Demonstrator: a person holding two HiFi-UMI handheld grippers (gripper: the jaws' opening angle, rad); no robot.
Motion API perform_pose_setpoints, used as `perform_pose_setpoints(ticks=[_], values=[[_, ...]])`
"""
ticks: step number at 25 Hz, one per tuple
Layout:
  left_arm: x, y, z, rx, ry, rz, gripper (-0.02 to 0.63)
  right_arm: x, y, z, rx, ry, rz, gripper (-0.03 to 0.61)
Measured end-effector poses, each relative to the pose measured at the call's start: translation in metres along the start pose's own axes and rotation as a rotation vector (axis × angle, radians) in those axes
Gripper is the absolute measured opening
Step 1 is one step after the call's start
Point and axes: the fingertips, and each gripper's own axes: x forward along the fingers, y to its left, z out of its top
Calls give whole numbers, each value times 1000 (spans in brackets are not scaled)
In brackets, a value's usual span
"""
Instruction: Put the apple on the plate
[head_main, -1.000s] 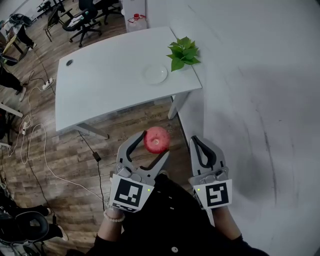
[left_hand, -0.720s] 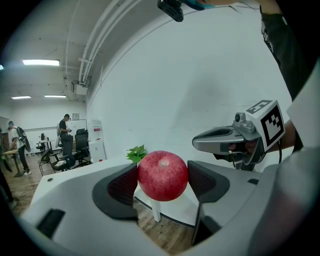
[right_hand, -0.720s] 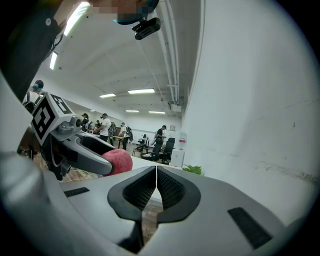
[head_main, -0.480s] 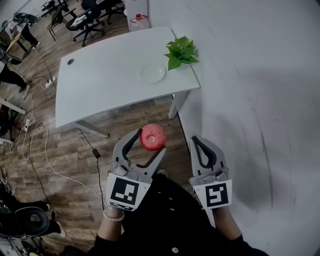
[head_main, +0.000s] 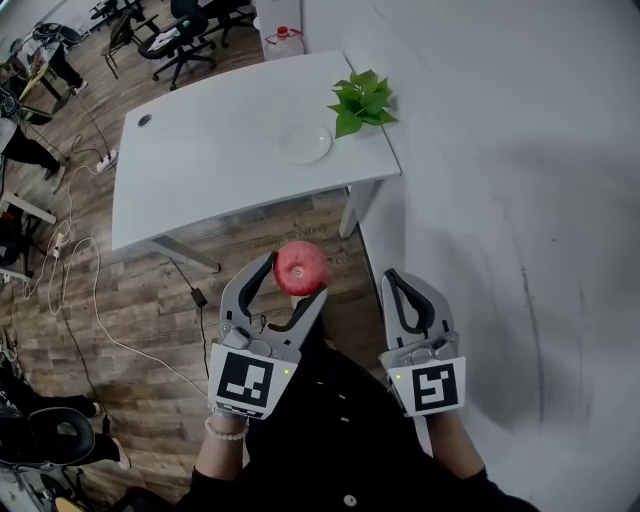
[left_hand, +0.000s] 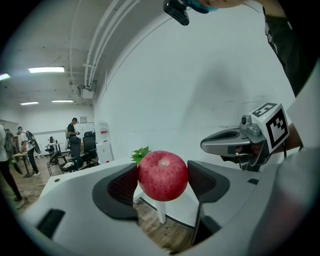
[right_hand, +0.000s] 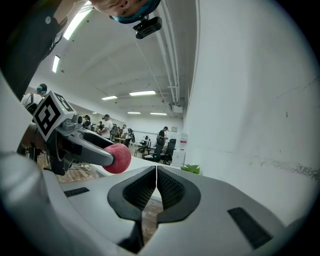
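White tabletop (head_main: 200, 170) and plate (head_main: 305, 146) lie well ahead of you — your left claw (head_main: 293, 277) grips the apple (head_main: 301, 267) over bare floor (head_main: 150, 300), right claw (head_main: 394, 281) clenched on nothing — so any slackening drops it short.

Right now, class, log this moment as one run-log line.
left claw: shut on apple, short of table | right claw: shut, empty | plate: bare, on table beside plant | apple: not yet placed
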Motion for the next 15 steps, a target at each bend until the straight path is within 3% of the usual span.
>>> perform_pose_setpoints(ticks=[2, 15], values=[[4, 2, -1, -28, 13, 13, 327, 3, -4, -3, 1, 1, -4, 43], [40, 33, 4, -27, 4, 4, 327, 49, -21, 4, -16, -4, -6, 43]])
